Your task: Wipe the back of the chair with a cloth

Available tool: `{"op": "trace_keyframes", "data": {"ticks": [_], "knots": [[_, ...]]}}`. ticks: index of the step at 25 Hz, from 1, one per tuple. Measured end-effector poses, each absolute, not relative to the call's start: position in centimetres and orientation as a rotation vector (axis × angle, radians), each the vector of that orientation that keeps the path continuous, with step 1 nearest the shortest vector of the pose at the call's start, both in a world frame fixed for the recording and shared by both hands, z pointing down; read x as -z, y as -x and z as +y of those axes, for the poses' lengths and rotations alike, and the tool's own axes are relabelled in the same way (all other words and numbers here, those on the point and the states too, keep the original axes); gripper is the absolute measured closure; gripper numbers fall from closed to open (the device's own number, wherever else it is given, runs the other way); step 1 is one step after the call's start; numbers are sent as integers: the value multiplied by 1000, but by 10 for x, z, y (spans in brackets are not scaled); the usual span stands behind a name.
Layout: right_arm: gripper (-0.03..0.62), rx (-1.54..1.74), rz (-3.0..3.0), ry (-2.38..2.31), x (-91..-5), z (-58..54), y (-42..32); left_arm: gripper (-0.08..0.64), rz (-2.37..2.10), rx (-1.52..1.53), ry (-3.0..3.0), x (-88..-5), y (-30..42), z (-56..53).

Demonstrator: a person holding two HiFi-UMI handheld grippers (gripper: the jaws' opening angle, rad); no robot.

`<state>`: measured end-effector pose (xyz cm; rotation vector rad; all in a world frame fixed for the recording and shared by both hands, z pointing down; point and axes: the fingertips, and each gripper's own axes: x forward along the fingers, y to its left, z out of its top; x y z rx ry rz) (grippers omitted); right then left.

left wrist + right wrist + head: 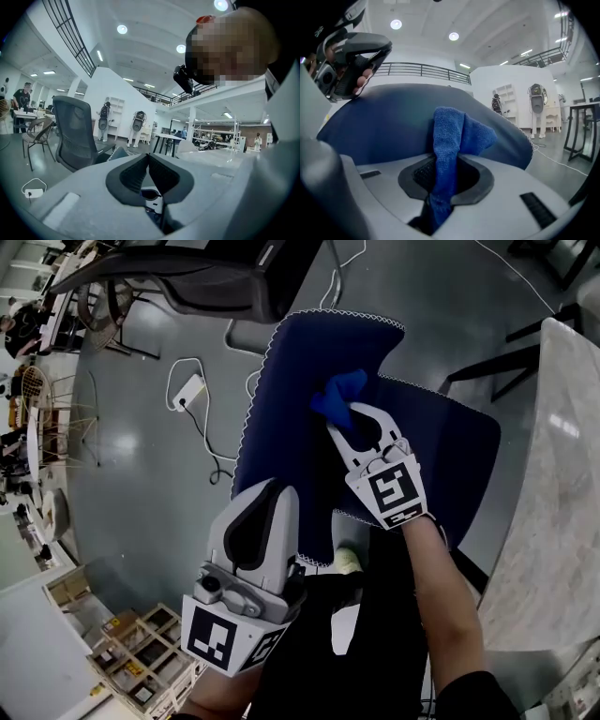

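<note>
A dark blue upholstered chair (281, 418) with a white stitched edge fills the middle of the head view. My right gripper (343, 420) is shut on a bright blue cloth (339, 396) and holds it against the blue upholstery. In the right gripper view the cloth (451, 136) stands up out of the jaws of that gripper (445, 166), with the curved chair back (389, 122) right behind it. My left gripper (268, 495) hovers at the chair's near edge, shut and holding nothing. In its own view the left gripper (149, 161) has its pads pressed together.
A grey mesh office chair (187, 282) stands beyond the blue chair and also shows as the grey chair (70, 136). A white marble table (553, 474) runs along the right. A power strip with cable (190, 390) lies on the floor. Wooden crates (141, 643) sit at lower left.
</note>
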<state>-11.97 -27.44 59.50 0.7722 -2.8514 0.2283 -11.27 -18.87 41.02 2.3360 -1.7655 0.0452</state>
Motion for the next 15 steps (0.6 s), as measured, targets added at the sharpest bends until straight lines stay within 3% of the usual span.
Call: {"op": "trace_keyframes", "data": {"ticks": [15], "knots": [[511,-364,-2809,-103,-604,-140,123,538,-1718,-56,-2352,-409,104,-153]]}}
